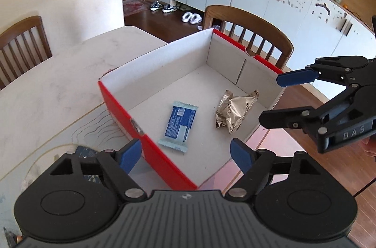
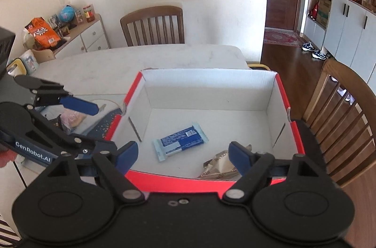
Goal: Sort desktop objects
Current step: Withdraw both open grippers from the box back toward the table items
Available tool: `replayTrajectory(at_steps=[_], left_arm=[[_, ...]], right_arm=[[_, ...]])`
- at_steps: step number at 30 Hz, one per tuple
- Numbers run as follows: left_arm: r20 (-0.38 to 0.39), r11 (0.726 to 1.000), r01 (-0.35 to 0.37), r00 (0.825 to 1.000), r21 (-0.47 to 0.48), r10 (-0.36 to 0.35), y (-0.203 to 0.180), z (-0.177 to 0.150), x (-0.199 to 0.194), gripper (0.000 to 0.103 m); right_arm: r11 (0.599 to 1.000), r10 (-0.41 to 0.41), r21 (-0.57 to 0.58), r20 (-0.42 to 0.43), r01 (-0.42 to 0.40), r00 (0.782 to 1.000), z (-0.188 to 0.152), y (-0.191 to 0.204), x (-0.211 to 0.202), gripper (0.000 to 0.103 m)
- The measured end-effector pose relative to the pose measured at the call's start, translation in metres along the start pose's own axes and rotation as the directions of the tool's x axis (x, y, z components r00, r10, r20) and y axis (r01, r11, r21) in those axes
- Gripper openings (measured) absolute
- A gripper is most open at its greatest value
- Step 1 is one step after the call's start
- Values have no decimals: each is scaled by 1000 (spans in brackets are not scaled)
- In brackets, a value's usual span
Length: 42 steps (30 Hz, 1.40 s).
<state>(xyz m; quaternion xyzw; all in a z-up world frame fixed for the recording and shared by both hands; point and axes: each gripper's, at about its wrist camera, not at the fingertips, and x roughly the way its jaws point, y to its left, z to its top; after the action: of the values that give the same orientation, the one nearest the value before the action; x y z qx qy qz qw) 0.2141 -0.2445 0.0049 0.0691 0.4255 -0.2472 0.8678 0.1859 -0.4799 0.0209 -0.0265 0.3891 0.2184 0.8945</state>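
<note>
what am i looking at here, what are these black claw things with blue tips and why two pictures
These are two hand-held tongs, each carried by a person, with a wide-angle camera on each looking along its fingers. One picture is from the left tongs, the other from the right tongs; each also shows the other pair off to the side. The blue tips are the finger pads. Both tongs are open and hold nothing.

Below them a red cardboard box with a white inside sits on a pale table. In the box lie a blue snack wrapper and a crumpled gold foil packet. The left view shows the two apart. Wooden chairs stand around the table. A few other items lie on the table beside the box, too hidden to name.
</note>
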Motion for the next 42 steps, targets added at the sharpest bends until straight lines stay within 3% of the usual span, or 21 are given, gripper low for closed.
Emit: replayTrajectory(at_steps=[7, 14, 16, 34, 42], left_arm=[[37, 1000, -3, 999, -28, 4, 6, -19, -21, 83], [65, 997, 1, 998, -83, 4, 24, -44, -44, 91], [75, 995, 2, 997, -99, 5, 31, -52, -52, 103], [122, 972, -18, 991, -234, 47, 99, -119, -108, 103], [121, 961, -82, 986, -263, 117, 128, -145, -128, 103]], right_arm=[[1000, -4, 19, 3, 4, 1000, -4, 15, -5, 86], [1000, 0, 31, 22, 0, 1000, -8, 37, -6, 91], [1000, 1, 32, 23, -2, 1000, -9, 46, -6, 92], [999, 37, -9, 14, -37, 999, -6, 130, 17, 93], [999, 48, -22, 7, -47, 999, -5, 165, 31, 93]])
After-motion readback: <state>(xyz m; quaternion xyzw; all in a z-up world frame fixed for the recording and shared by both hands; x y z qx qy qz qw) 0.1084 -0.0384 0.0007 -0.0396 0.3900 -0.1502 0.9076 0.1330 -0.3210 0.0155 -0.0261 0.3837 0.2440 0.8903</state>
